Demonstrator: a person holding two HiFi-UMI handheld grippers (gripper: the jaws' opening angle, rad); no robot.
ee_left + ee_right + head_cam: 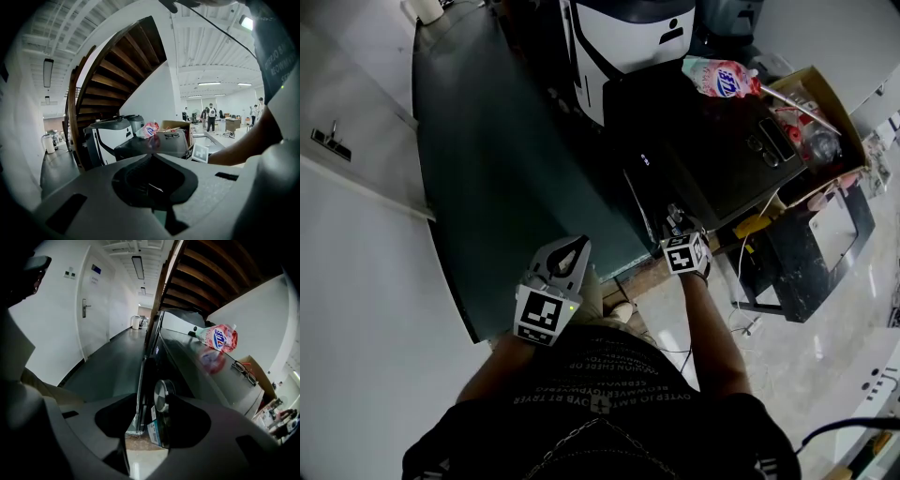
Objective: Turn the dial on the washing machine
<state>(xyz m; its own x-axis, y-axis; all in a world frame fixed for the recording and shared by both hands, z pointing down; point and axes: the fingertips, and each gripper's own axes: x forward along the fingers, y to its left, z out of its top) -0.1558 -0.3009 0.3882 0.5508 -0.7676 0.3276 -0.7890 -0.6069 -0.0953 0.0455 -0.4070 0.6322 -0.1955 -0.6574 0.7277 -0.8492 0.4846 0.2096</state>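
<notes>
The black washing machine (712, 141) stands ahead of me, its front panel facing my right gripper (682, 236). In the right gripper view a round silver dial (162, 396) sticks out of that front, just ahead of the tips. My right gripper (149, 413) is open, and the dial sits close to its right jaw without being clamped. My left gripper (565, 267) hangs back at waist height over the dark floor, away from the machine. In its own view the left gripper (151, 158) has its tips together, shut on nothing.
A pink detergent pouch (722, 77) and a pair of glasses (773, 141) lie on the machine's top. A cardboard box (848, 122) of clutter stands to its right, a white appliance (628, 37) behind. A thin door edge (140, 394) juts out left of the dial.
</notes>
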